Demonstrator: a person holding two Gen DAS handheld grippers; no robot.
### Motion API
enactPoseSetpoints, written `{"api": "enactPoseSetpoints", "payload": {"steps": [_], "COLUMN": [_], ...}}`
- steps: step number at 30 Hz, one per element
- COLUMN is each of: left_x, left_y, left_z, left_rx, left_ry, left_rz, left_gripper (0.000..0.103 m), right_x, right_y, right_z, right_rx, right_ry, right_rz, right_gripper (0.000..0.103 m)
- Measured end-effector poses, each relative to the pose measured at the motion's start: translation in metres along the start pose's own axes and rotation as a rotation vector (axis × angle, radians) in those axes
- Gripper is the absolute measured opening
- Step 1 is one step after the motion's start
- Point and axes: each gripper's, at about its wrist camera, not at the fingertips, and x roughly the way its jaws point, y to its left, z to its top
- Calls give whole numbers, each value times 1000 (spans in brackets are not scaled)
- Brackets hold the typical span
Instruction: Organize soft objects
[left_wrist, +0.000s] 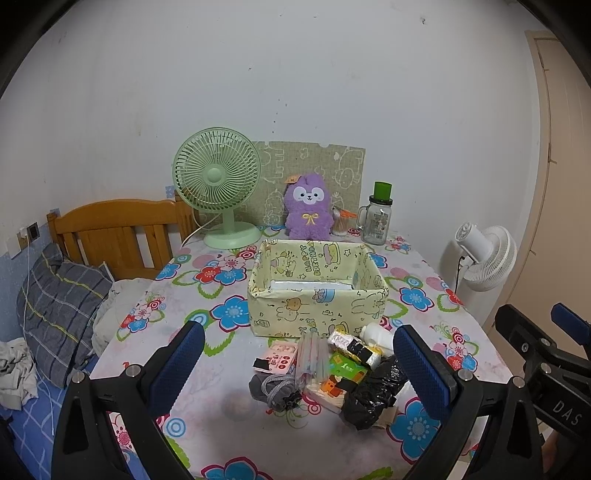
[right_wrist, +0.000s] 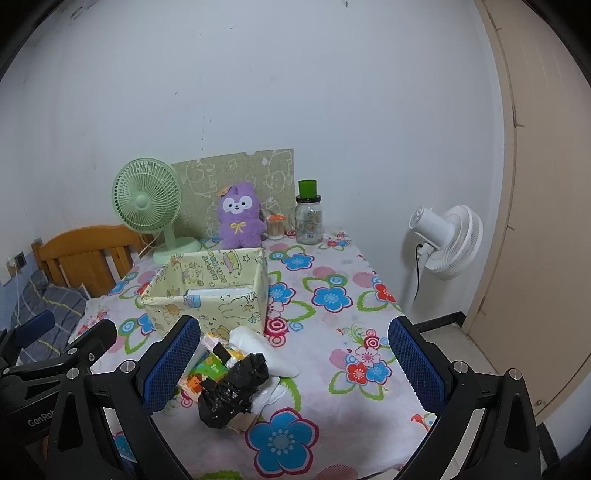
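A pile of small soft objects lies on the floral table in front of a pale yellow cartoon-print box (left_wrist: 317, 302) (right_wrist: 207, 299). The pile holds a grey drawstring pouch (left_wrist: 275, 389), a crumpled black plastic bag (left_wrist: 373, 395) (right_wrist: 231, 391), a pink packet (left_wrist: 277, 358), a clear tube bundle (left_wrist: 312, 356), a white roll (left_wrist: 378, 336) (right_wrist: 258, 347) and colourful packets (left_wrist: 349, 365). My left gripper (left_wrist: 299, 369) is open, hovering above the pile. My right gripper (right_wrist: 295, 362) is open, with the pile by its left finger. A purple plush (left_wrist: 307, 206) (right_wrist: 240, 218) sits at the back.
A green desk fan (left_wrist: 218, 184) (right_wrist: 147, 203), a glass jar with green lid (left_wrist: 376, 218) (right_wrist: 309, 218) and a toothpick holder (left_wrist: 341, 221) stand at the table's back. A wooden bed with pillow (left_wrist: 59, 302) is left; a white standing fan (right_wrist: 447, 240) is right.
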Motion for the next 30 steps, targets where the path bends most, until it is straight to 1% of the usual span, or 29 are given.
{"api": "enactPoseSetpoints", "payload": {"steps": [6,17,30], "left_x": [-2,-3,32], "left_y": [-1,-2,2], "left_z": [-4,-8,-14], "left_rx": [0,3,14], "left_ry": [-4,6,82], "left_rz": [-6,-3,-6], "left_gripper": [103,103,103], "right_x": [0,2,33], "right_y": [-2,0,5], "right_z": [1,2,-3], "right_rx": [15,6,-11], "right_ry": [4,3,49], "right_rz": [-2,12,29], "right_gripper": [103,103,103]}}
